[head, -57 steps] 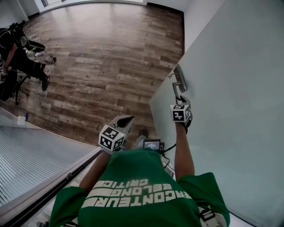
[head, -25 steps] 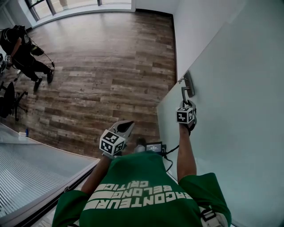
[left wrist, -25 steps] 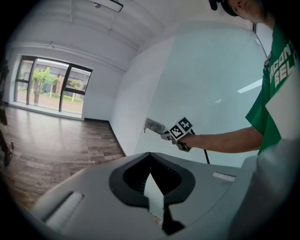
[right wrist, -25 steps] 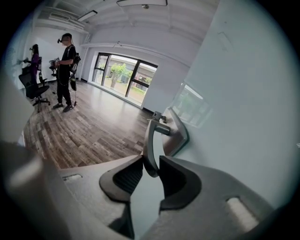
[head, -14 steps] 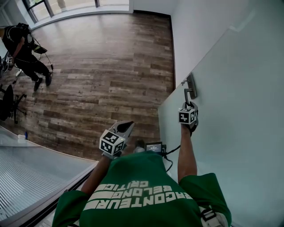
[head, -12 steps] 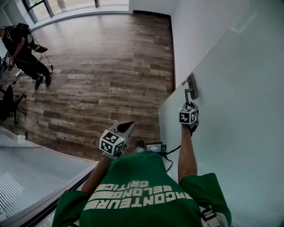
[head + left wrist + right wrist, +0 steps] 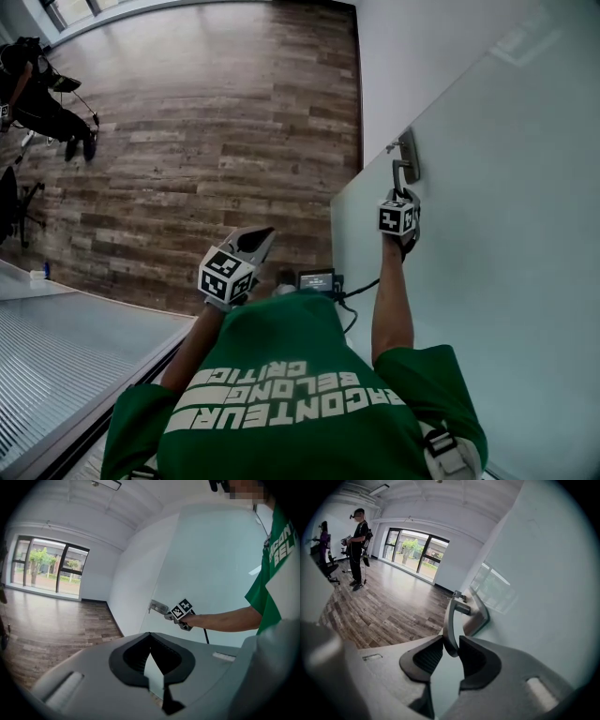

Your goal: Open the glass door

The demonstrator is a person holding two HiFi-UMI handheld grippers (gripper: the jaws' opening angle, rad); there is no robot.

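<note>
Right gripper view: right gripper (image 7: 451, 643) clamped on the handle (image 7: 448, 613), ridged dark pads pressing both flanks of the lever's free end, jaws held fairly wide by it. Looks like the swing stage: latch gripped, door (image 7: 543, 588) apparently ajar already, its free edge standing over bare floor in the head view. Calls next for a steady arc about the hinge, with the pinch kept square so the smooth metal can't slide out through the pads.

Handle: brushed grey metal, a flat curved lever on a short round stem, seated in a rounded plate (image 7: 478, 613). Door: pale green frosted glass, slick, faintly reflective, right beside the gripping hand.

Over to the left gripper (image 7: 262, 236): tips together, nothing held, hanging idle near the chest, well apart from the door.

Farther out: wood-plank floor (image 7: 216, 141), matt brown grain; plain white wall (image 7: 403, 66); another person (image 7: 37, 89) far off.
</note>
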